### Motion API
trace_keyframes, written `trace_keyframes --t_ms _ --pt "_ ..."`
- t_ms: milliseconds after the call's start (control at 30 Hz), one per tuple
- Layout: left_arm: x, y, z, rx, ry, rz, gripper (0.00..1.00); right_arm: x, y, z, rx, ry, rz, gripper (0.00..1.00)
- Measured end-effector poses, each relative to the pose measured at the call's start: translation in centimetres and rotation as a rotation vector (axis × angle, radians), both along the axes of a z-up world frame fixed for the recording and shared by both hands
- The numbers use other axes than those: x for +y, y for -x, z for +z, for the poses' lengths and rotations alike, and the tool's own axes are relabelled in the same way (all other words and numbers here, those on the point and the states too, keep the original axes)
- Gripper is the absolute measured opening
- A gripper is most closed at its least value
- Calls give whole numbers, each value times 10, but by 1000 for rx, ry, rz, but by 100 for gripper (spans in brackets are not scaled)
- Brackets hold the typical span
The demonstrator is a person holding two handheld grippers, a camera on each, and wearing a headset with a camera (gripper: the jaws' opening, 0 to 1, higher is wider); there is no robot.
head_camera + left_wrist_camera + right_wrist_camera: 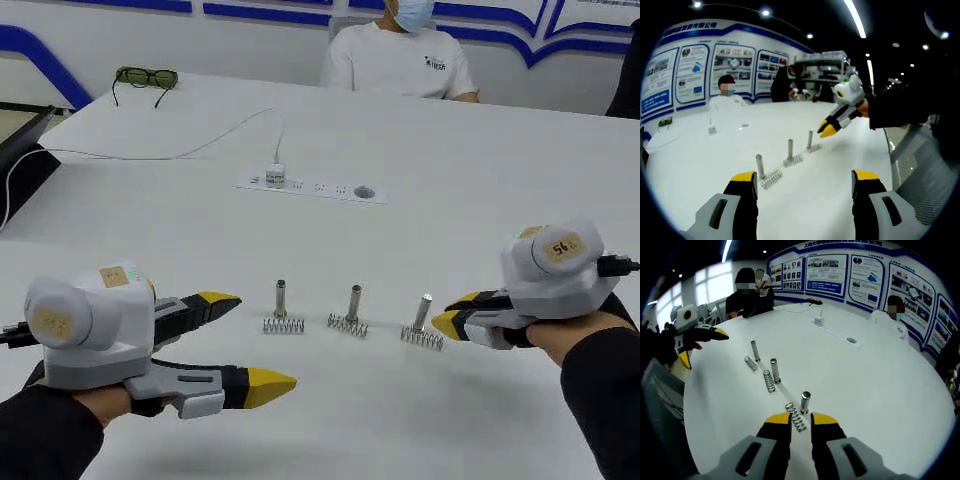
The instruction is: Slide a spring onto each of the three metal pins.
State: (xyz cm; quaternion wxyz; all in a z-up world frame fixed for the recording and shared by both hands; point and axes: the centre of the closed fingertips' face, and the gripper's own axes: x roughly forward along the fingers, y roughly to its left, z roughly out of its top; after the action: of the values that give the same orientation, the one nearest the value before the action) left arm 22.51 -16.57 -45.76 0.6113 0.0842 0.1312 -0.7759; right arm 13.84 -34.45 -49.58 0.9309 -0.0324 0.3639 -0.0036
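Yellow-tipped left claw (252,340) is spread wide, right claw (453,311), labelled "45", barely parted beside a spring (422,338).

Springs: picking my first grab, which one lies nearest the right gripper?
The spring just ahead of the right gripper, beside the closest metal pin; the other two lie farther off.

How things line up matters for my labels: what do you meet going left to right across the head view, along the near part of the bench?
The left gripper → first pin → second pin → third pin → right gripper. A spring lies at each pin's foot.
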Motion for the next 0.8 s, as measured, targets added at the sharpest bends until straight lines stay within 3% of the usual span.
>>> trace_keyframes --t_ms 167,333,600,800 --pt "0 0 -1 -1 -5 -1 78 4 1 -11 36 -10 68 16" --pt "1 0 -3 -1 -13 -2 77 5 3 -26 102 25 152 16" --pt "0 0 -7 0 -19 -3 77 1 0 -37 147 58 193 16" --pt "0 3 -10 2 -24 -7 77 2 -1 -43 177 52 219 16"
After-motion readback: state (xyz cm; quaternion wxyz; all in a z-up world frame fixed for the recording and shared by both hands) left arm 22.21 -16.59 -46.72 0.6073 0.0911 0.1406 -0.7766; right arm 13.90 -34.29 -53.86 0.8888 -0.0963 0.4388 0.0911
